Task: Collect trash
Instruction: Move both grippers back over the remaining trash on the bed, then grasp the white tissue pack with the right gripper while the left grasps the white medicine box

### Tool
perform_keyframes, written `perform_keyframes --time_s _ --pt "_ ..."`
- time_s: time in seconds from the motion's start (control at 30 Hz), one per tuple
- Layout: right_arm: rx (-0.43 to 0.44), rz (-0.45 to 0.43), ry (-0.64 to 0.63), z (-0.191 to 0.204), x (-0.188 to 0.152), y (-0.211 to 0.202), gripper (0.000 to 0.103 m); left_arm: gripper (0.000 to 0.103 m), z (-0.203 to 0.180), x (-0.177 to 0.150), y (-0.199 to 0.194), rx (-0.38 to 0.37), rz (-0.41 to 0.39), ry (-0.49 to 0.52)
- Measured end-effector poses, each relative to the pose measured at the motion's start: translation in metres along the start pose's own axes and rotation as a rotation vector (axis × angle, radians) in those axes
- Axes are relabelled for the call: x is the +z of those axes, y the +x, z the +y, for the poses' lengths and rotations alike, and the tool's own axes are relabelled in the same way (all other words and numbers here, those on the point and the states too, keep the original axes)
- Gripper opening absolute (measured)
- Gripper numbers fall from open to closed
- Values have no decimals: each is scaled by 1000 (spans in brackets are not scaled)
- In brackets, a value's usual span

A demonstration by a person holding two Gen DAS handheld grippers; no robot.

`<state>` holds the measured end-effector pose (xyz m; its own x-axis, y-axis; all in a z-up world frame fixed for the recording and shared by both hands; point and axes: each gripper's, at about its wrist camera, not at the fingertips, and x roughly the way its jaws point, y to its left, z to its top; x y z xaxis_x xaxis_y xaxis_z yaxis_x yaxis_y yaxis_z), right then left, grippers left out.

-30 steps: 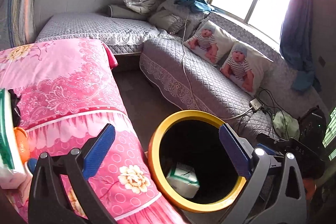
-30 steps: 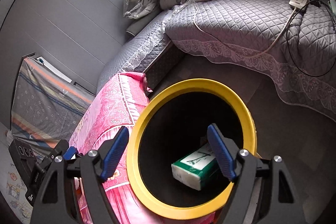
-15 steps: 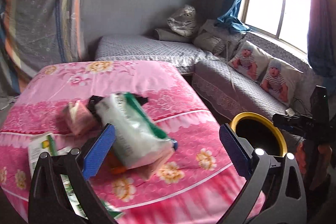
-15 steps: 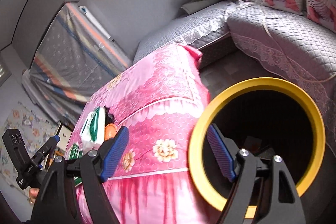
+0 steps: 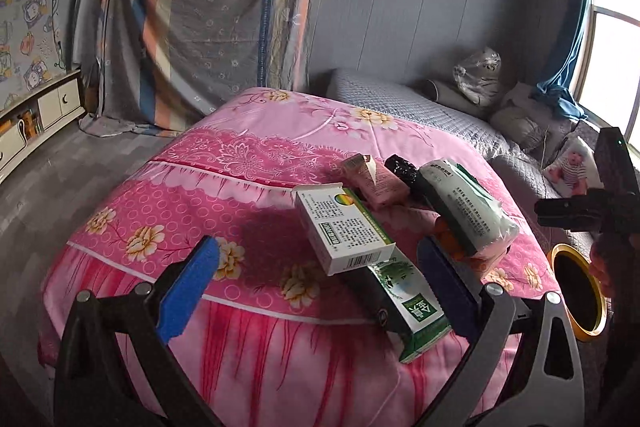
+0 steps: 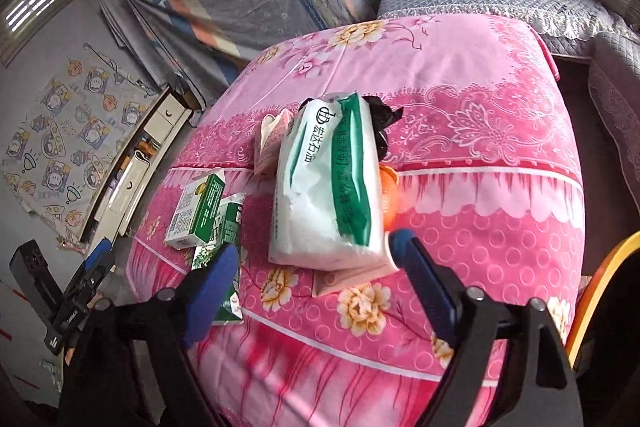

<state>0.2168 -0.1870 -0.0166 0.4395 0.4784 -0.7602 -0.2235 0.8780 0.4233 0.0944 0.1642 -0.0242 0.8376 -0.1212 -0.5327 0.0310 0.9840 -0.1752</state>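
The right gripper, its jaws just opening wide and empty, hovers near the tissue pack on the pink bed. The left gripper gapes over the white box.

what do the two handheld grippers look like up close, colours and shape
Both match: the left gripper and right gripper have black angular frames with silver bolts, and each finger carries a flat blue pad. No cables or sleeves show.

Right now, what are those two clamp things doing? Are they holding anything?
Left gripper: jaws open, holding nothing.
Right gripper: jaws have just been opening, wide now, holding nothing.
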Motion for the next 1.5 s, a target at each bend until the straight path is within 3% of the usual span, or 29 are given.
perform_keyframes --time_s 0.1,0.23,0.53,0.8,0.93,1.07,1.17,1.27,1.5 --pt "-51 90 3 9 22 24 92 95 8 -5 0 -5 0 -21" --pt "-196 161 -36 21 43 54 95 95 17 -11 3 -19 10 -49" --pt "-283 310 -22 27 58 112 95 95 25 -20 7 -20 29 -50" --pt "-355 341 -47 26 61 137 94 95 34 -23 13 -9 59 -71" --pt "-362 332 -71 25 59 140 80 95 28 -23 17 7 80 -46" --pt "-312 316 -85 28 58 131 50 95 16 -19 25 -3 109 -19" --pt "-280 288 -102 27 55 124 44 95 4 -12 32 -21 138 7" --pt "-189 247 -91 24 48 108 43 95 -11 -4 45 -34 184 48" --pt "17 42 -101 31 34 30 43 95 -40 10 78 -36 288 104"
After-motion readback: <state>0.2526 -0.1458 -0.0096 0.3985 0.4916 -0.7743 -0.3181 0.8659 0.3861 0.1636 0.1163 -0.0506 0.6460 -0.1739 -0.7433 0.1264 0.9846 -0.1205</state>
